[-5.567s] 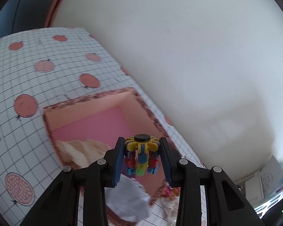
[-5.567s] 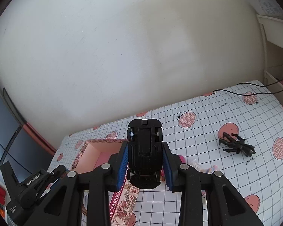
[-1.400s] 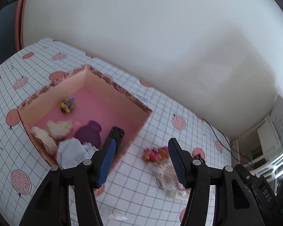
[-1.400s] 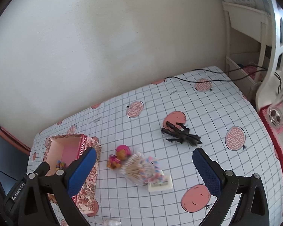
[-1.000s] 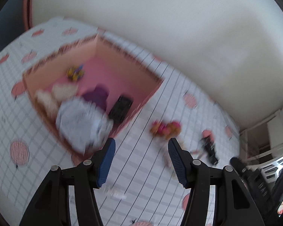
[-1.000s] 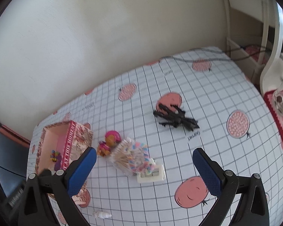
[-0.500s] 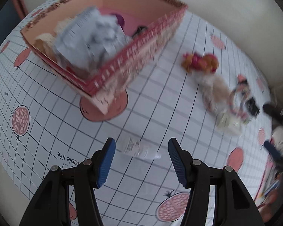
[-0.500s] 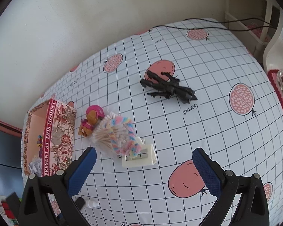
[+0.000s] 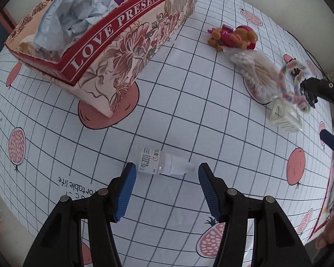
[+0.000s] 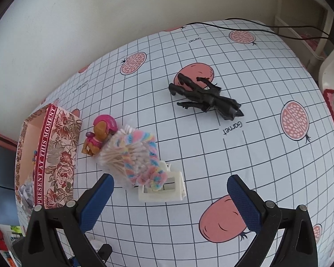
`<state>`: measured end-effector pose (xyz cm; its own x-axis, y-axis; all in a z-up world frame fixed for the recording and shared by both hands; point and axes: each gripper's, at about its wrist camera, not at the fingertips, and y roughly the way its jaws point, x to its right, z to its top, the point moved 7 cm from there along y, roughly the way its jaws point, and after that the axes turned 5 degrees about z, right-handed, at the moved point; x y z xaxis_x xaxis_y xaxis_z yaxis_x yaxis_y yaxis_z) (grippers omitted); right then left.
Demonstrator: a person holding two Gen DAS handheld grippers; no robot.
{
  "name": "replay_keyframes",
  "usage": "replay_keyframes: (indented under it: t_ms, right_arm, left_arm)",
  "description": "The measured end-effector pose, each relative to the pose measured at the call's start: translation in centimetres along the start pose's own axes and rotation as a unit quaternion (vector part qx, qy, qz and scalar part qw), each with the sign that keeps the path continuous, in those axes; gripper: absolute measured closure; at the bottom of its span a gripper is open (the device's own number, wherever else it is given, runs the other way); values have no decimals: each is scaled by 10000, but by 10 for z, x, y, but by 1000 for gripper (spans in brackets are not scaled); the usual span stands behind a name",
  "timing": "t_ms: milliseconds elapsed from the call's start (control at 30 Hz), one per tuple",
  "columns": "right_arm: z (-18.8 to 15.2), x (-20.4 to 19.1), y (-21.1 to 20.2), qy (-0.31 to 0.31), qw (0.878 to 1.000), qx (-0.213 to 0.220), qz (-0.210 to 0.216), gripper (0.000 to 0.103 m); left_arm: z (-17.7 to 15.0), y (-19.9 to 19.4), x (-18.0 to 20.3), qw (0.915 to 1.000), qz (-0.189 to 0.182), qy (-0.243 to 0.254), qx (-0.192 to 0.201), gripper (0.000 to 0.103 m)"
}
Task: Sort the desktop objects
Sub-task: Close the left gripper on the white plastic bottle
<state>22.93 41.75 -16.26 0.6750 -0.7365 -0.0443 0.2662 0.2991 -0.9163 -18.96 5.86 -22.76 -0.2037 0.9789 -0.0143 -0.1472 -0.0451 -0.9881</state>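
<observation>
A small clear dropper bottle (image 9: 162, 161) lies on its side on the gridded tablecloth. My left gripper (image 9: 167, 168) points down at it, open, a blue pad just off each end of the bottle, neither pressing. My right gripper (image 10: 170, 178) hangs wide open over a white clip (image 10: 162, 189), with nothing held. Beside the clip lie a bag of cotton swabs (image 10: 122, 158), a pastel rope loop (image 10: 150, 155) and a pink dog toy (image 10: 102, 131). A black toy figure (image 10: 204, 95) lies farther back. The floral box (image 9: 122, 44) holds crumpled paper (image 9: 75, 15).
A black cable (image 10: 256, 27) runs along the table's far edge by the wall. White furniture stands off the right edge. The right gripper's blue pad (image 9: 331, 142) and a hand (image 9: 331, 224) show at the right of the left wrist view. The table's near edge is close below.
My left gripper has sunk from above the box to the bottle, which now lies between its fingertips. My right gripper has come down towards the clip and swab bag.
</observation>
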Motion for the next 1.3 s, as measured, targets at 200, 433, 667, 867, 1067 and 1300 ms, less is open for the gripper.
replay_keyframes:
  t_ms: [200, 433, 667, 867, 1067, 1300]
  right_arm:
    - [2, -4, 1, -35, 10000, 80, 33, 0]
    - [11, -13, -1, -169, 9991, 332, 221, 0]
    - [16, -29, 8, -398, 9970, 551, 359, 13]
    - [19, -31, 15, -483, 9960, 617, 424, 22]
    - [23, -25, 20, -524, 9955, 642, 454, 29]
    - [26, -21, 19, -454, 9954, 673, 511, 50]
  left_arm:
    - [1, -2, 2, 9998, 25, 152, 89, 48]
    - [9, -8, 2, 9997, -104, 120, 206, 49]
    - [40, -39, 6, 9977, -177, 30, 652, 48]
    - [72, -72, 0, 9921, -481, -267, 1124, 48]
    - [120, -91, 3, 9851, -676, -552, 1479, 48]
    - [146, -114, 6, 9753, -933, -717, 1867, 49]
